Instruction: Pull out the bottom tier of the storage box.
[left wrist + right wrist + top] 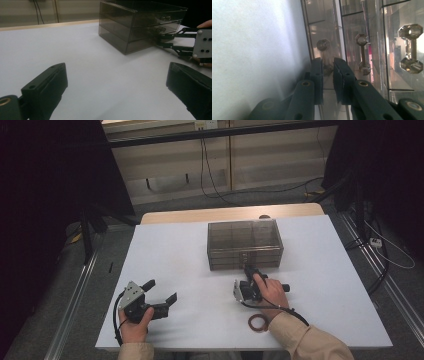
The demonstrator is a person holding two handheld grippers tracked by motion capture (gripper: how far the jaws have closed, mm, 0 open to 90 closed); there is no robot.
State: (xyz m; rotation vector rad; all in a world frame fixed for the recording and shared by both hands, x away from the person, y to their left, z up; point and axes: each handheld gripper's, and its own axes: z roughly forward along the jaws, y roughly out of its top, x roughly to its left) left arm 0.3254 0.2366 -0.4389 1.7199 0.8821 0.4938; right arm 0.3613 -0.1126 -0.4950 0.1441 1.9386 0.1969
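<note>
A smoky see-through drawer box stands at the middle of the white table. My right gripper reaches its front at the lowest drawer. In the right gripper view my right gripper has its pads closed against one knob end of that drawer's handle, with only the knob between them. Two more handles show on the drawers beside it. My left gripper rests near the front left of the table, its jaws wide apart and nothing between them. From there the drawer box and the right gripper are seen farther off.
A brown tape ring lies on the table by the right forearm, near the front edge. Cables run over the floor behind and to the right of the table. Dark stands flank the table on both sides.
</note>
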